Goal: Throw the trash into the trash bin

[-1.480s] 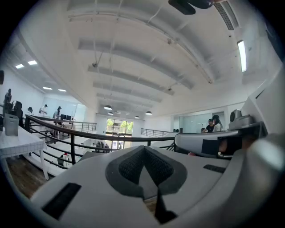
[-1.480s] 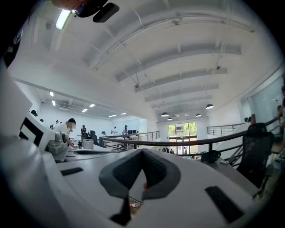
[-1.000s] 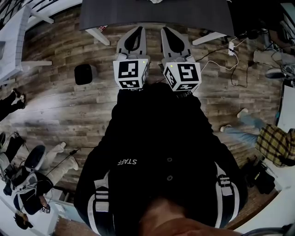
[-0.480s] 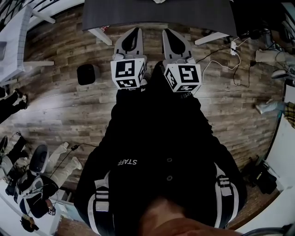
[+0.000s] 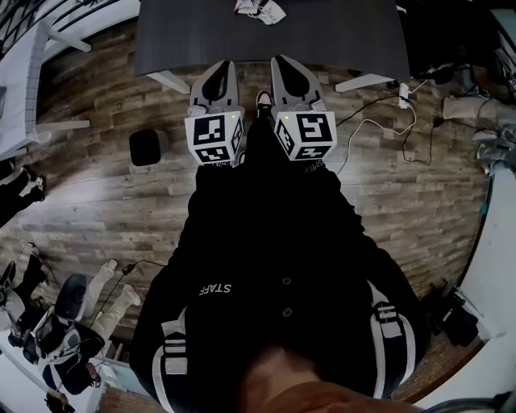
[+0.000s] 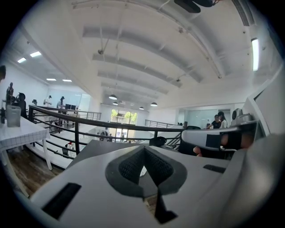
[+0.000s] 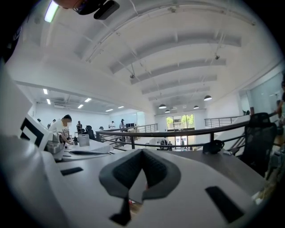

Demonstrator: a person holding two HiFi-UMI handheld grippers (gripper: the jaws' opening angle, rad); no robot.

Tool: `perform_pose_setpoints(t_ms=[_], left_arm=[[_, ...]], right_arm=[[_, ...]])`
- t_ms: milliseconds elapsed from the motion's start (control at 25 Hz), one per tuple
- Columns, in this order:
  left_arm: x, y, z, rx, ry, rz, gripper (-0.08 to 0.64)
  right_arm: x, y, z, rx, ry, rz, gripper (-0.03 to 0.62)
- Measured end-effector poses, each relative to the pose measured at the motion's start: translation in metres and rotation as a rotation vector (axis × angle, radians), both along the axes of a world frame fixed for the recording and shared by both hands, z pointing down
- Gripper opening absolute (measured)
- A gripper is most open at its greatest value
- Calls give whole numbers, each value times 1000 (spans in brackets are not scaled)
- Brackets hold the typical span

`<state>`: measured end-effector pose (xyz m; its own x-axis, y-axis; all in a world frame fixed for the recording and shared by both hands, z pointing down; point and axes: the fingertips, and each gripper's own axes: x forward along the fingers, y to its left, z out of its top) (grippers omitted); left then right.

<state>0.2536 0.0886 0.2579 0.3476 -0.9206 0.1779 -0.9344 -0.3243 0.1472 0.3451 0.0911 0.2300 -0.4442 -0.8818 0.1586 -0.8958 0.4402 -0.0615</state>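
White crumpled trash [image 5: 260,8] lies on the dark grey table [image 5: 339,40] at the top edge of the head view. A small black trash bin [image 5: 147,148] stands on the wooden floor, left of the grippers. My left gripper [image 5: 222,64] and right gripper [image 5: 278,60] are side by side, with their tips at the table's near edge. Both are shut with nothing between the jaws. In the left gripper view the left gripper's [image 6: 143,149] pads meet over the tabletop [image 6: 100,149]. The right gripper's [image 7: 142,152] pads also meet.
A white table [image 5: 24,73] stands at the far left. Cables and a power strip [image 5: 403,85] lie on the floor at the right. People sit at the lower left [image 5: 64,306]. A railing [image 6: 67,116] and a black bag [image 6: 158,141] lie beyond the table's far side.
Both grippers have moved forward to the table's near edge, and the crumpled trash has come further into the head view. Their jaws have stayed shut.
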Motion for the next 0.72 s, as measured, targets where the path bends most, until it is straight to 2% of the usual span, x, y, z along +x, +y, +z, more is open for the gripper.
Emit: perform_pose_setpoints(t_ms=[200, 400, 720], left_arm=[[4, -87, -1, 1, -7, -4, 2], [20, -162, -10, -5, -6, -18, 2], [42, -263, -10, -4, -15, -29, 2]], right_arm=[[3, -85, -2, 2, 1, 0, 14], [14, -158, -15, 41, 75, -31, 14], [27, -258, -8, 10, 43, -71, 14]])
